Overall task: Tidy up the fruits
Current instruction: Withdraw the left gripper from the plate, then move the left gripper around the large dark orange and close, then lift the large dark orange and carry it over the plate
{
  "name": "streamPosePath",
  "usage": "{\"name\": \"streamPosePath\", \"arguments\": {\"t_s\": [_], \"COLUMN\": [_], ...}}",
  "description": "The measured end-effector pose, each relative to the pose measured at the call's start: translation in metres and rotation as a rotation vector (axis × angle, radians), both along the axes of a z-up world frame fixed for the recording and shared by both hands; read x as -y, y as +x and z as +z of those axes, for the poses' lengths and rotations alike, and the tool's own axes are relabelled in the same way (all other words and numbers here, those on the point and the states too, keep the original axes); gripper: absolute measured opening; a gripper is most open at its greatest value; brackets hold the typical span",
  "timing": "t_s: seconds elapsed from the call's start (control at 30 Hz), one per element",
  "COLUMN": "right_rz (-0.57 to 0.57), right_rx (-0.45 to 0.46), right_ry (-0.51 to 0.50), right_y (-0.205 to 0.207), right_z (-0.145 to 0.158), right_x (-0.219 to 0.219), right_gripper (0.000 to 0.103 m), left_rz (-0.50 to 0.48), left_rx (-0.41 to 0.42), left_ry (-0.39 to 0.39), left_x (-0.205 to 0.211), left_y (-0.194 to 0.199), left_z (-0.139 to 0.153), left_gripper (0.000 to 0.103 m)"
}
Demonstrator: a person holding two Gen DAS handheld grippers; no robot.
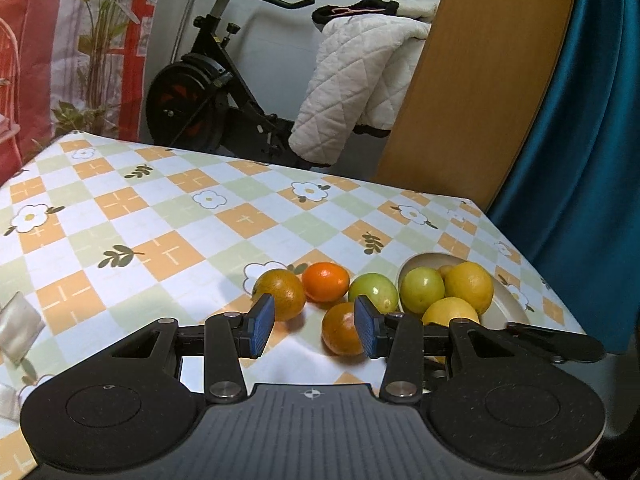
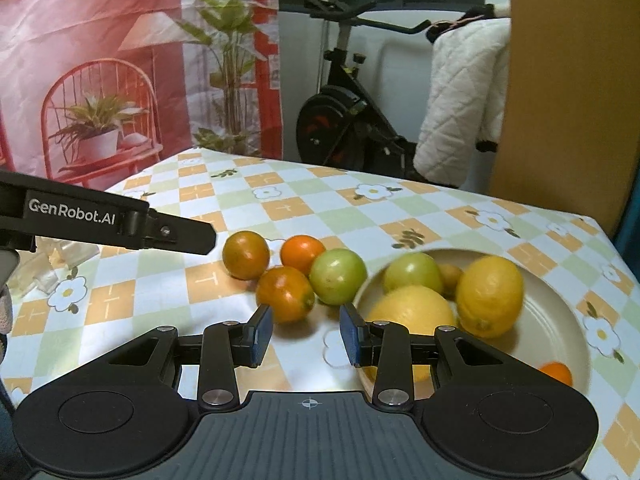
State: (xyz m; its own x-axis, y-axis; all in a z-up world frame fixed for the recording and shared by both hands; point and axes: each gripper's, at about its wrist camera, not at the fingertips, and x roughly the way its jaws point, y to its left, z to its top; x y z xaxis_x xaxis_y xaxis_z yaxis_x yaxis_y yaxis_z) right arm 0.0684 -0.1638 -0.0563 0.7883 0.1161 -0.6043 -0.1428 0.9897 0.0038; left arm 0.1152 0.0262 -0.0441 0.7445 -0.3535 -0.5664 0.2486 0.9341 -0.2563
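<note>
You are between picks — four round citrus-like fruits lie loose on the checked flower-print tablecloth (image 2: 288, 208), clustered at nine o'clock of the cream shallow plate (image 2: 560, 300). The plate already holds two yellow lemons (image 2: 490, 296), a green one and a few smaller pieces.

Your right gripper (image 2: 306, 332) has its blue pads partly apart and empty, the mottled orange-green fruit (image 2: 285, 294) lying just past them at twelve o'clock. Your left gripper (image 1: 316, 330) also stands partly apart and empty, pointing at the same cluster from the other side.

The next move, as I judge it — widen the right pads, drop over that nearest fruit and close gently; it is round and may roll into the green fruit (image 2: 338, 276) touching it.
</note>
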Motion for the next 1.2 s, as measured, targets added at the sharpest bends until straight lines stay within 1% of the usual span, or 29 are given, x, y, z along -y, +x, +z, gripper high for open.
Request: {"name": "streamPosePath", "arguments": {"t_s": [0.13, 0.3, 0.4, 0.73, 0.83, 0.93, 1.03, 1.2], "right_rz": [0.022, 0.005, -0.010, 0.021, 0.031, 0.046, 0.058, 0.059], "right_rx": [-0.013, -0.035, -0.052, -0.041, -0.046, -0.056, -0.063, -0.063], "right_ry": [-0.018, -0.021, -0.009, -0.068, -0.073, -0.068, -0.060, -0.052], "right_y": [0.013, 0.026, 0.032, 0.040, 0.041, 0.043, 0.043, 0.044], "right_z": [-0.006, -0.014, -0.019, -0.024, -0.026, -0.027, -0.029, -0.030], "right_x": [-0.011, -0.016, -0.016, -0.030, -0.033, -0.035, -0.038, -0.038], "right_gripper": [0.035, 0.042, 0.043, 0.046, 0.045, 0.040, 0.039, 0.039], "left_rz": [-0.038, -0.082, -0.095, -0.116, -0.120, -0.121, -0.116, -0.106], "left_rx": [-0.030, -0.059, -0.079, -0.127, -0.131, -0.133, -0.134, -0.144], "left_ry": [-0.007, -0.009, -0.016, -0.039, -0.042, -0.041, -0.035, -0.050], "left_x": [0.006, 0.012, 0.014, 0.018, 0.018, 0.019, 0.019, 0.015], "left_y": [0.009, 0.019, 0.026, 0.041, 0.043, 0.044, 0.044, 0.044], "left_z": [-0.006, -0.015, -0.021, -0.033, -0.034, -0.035, -0.036, -0.039], "left_gripper": [0.046, 0.046, 0.046, 0.046, 0.046, 0.046, 0.045, 0.044]}}
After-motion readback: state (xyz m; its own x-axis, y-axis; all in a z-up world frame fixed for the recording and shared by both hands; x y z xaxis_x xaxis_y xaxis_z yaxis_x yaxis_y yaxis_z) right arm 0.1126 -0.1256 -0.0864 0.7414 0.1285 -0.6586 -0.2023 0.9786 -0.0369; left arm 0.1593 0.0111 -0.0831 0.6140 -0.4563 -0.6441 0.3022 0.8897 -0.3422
